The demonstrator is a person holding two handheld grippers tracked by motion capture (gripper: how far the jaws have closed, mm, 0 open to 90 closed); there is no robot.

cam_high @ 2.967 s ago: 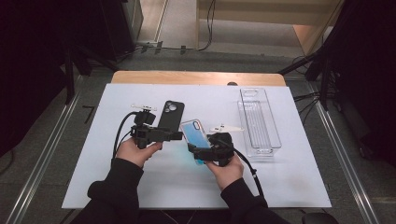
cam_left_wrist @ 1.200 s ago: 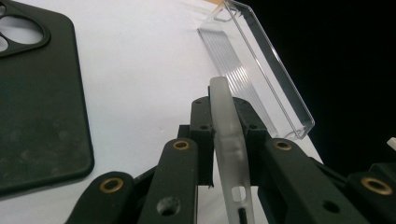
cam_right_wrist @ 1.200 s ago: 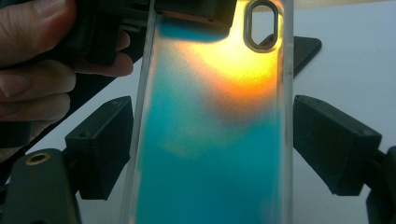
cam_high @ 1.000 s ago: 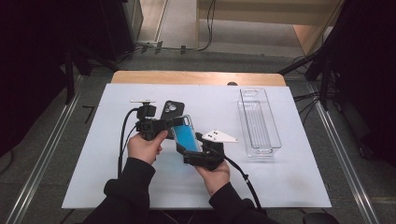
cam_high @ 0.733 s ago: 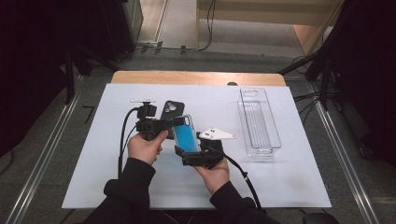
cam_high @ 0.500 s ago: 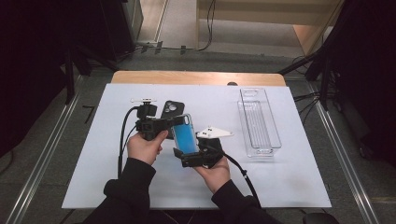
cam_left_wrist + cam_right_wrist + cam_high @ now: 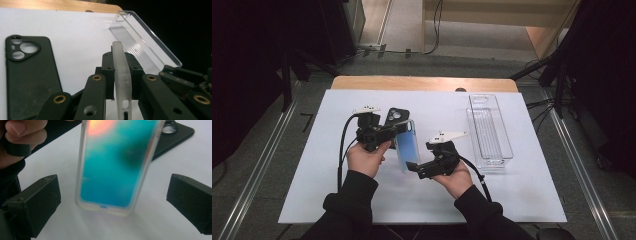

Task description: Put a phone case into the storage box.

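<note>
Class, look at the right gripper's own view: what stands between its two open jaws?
The blue translucent phone case stands between the right gripper's jaws, touching neither. Its lower edge meets the white table cover.

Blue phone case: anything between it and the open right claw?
Nothing visible. The blue phone case stands in the open gap of the right claw, bare white table on both sides. The left claw grips its far edge; the black case lies behind.
</note>
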